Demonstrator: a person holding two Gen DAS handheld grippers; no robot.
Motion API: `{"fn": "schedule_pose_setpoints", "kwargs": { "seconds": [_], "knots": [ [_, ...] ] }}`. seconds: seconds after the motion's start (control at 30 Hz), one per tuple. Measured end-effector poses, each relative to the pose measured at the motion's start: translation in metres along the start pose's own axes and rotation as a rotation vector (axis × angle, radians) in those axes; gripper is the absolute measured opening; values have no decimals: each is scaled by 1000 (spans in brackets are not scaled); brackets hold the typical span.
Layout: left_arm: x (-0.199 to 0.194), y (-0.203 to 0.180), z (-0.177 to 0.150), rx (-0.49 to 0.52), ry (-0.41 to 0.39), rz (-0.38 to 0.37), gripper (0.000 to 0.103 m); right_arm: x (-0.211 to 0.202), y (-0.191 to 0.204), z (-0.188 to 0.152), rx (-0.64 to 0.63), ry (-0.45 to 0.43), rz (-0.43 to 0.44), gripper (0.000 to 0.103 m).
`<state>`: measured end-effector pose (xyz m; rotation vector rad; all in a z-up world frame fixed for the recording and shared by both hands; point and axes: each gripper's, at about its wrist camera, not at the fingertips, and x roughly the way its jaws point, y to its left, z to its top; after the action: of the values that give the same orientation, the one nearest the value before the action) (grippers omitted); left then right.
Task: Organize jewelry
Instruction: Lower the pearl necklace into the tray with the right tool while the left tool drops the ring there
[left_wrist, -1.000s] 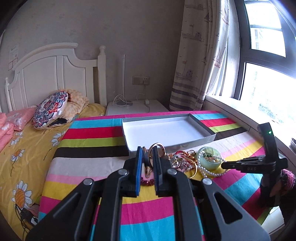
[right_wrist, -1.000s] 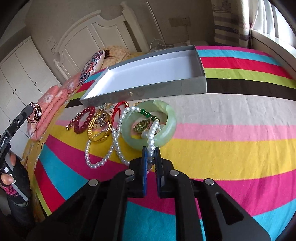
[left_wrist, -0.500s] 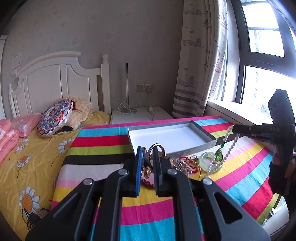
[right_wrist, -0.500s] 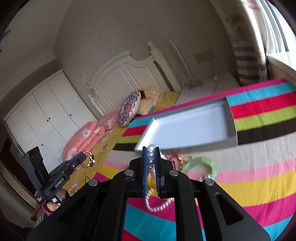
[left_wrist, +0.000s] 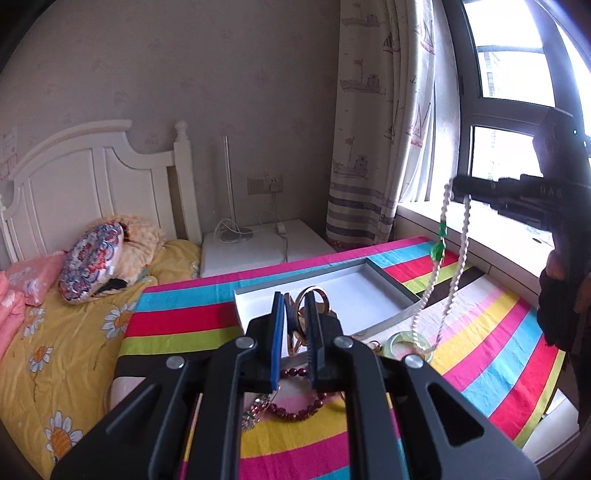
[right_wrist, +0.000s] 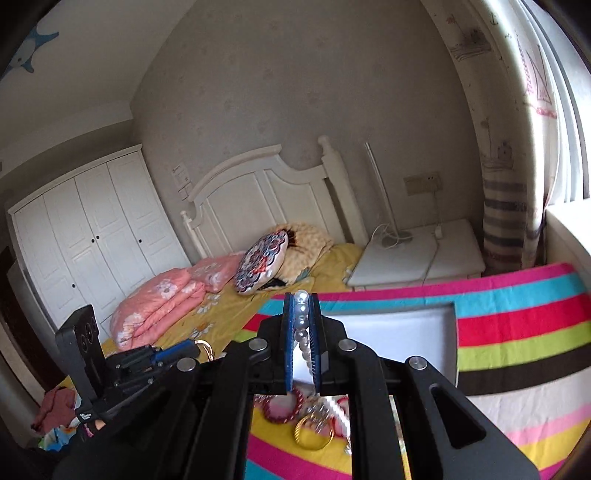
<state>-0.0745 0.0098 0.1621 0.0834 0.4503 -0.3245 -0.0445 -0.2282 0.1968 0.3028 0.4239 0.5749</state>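
Left wrist view: the left tool (left_wrist: 295, 314) is grasping gold rings (left_wrist: 312, 300), the right tool (right_wrist: 302, 314) is clenching the pearl necklace (left_wrist: 439, 291); the box (left_wrist: 354, 291) ahead is waiting empty, bracelets (left_wrist: 295, 404) are lying below.

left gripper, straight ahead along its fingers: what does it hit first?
Probably the white tray on the striped cloth: the left gripper, shut on gold bangles, points at its floor. Depth is unclear.

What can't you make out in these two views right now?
- Left wrist view: the pearl necklace hangs past the tray; whether its low end touches the jade bangle is unclear.
- Left wrist view: the left gripper hides much of the gold bangle and red beads.
- Right wrist view: the right gripper covers the loose jewelry; the pendant is out of sight.
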Motion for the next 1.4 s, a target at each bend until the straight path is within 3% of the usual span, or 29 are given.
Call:
{"fn": "schedule_pose_setpoints", "kwargs": {
  "seconds": [0.27,0.47,0.73,0.83,0.9,0.93,0.97,1.0,1.03,1.27,1.4],
  "knots": [
    [73,15,25,-28,95,2,10,43,-24,40,-26,-14,-112,11],
    [127,15,33,12,172,38,10,79,-42,49,-52,18,-180,11],
    [193,24,33,63,279,42,10,140,-91,16,-26,187,-308,11],
    [211,26,24,78,333,11,12,167,-109,-8,-20,295,-332,12],
    [220,30,15,81,352,17,18,175,-117,-22,-10,329,-347,15],
    [222,32,13,71,360,10,30,180,-124,-29,17,360,-345,32],
    [224,36,10,58,364,3,43,181,-128,-37,37,378,-339,63],
    [225,40,6,46,362,3,46,183,-133,-43,53,388,-337,76],
    [225,44,4,39,363,2,47,182,-135,-46,54,382,-338,80],
    [228,55,-15,44,388,-9,47,187,-133,-83,-2,457,-345,67],
    [231,54,-28,70,403,5,47,188,-127,-98,-39,476,-380,66]
  ]
}}
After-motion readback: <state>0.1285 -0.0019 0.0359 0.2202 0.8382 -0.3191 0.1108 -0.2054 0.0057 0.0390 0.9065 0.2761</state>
